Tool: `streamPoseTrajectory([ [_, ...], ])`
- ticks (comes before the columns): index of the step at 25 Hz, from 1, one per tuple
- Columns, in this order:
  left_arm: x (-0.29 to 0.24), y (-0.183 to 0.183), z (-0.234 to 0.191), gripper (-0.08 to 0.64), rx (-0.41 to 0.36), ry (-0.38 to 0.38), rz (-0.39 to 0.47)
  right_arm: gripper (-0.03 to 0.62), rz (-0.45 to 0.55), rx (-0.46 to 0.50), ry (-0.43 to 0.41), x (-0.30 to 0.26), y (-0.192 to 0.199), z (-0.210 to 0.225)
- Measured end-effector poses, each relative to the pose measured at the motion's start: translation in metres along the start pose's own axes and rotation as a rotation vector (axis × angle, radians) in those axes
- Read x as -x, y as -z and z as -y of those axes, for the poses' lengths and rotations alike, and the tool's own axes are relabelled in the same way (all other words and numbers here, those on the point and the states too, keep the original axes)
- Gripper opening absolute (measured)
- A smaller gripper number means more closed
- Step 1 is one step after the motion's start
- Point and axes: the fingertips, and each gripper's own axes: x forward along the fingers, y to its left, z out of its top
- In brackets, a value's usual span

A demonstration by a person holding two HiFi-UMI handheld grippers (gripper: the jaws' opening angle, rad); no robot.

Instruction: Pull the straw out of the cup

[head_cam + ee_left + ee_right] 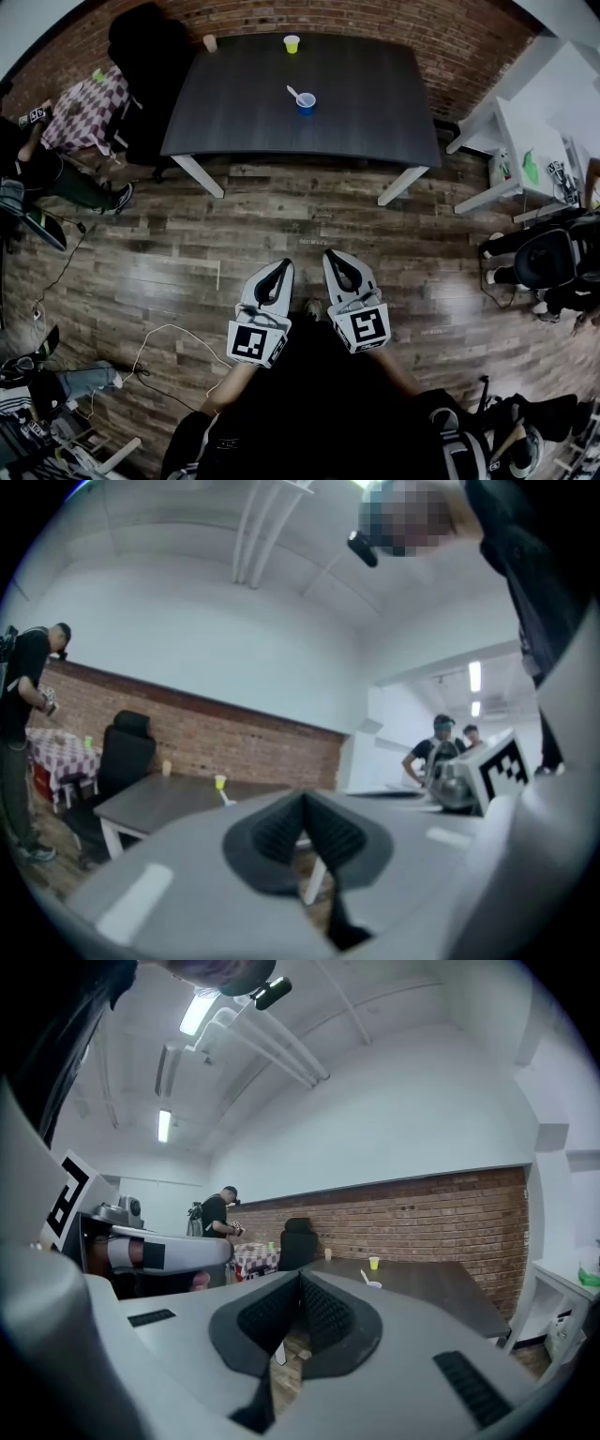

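A blue cup [306, 101] with a white straw [293, 92] leaning out of it stands near the middle of the dark table [375, 122]. The same cup [374, 1284] shows far off in the right gripper view, and its straw [226, 799] in the left gripper view. My left gripper [282, 267] and right gripper [333, 257] hang side by side over the wooden floor, well short of the table. Both are shut with nothing between the jaws.
A yellow cup [292, 43] and a beige cup [210, 42] stand at the table's far edge. A black chair [150, 47] sits at the table's left corner. People stand around the room; white desks [534, 141] lie to the right, cables [141, 356] on the floor.
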Motion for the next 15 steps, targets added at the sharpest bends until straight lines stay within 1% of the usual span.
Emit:
streamPoseTrajectory([
  [3,0.0,0.005,0.002,0.005,-0.01,-0.008,-0.008,0.005,0.002,-0.006,-0.006,0.0,0.004,0.005],
  [8,-0.012,0.008,-0.006,0.005,0.011,-0.021,-0.012,0.006,0.003,-0.02,-0.004,-0.011,0.007,0.012],
  [12,-0.028,0.017,-0.023,0.005,0.034,-0.02,-0.022,0.006,-0.022,-0.019,-0.001,-0.033,0.013,0.021],
  [15,-0.051,0.015,-0.046,0.005,0.049,-0.013,-0.008,0.006,-0.029,-0.009,0.016,-0.058,0.015,0.035],
])
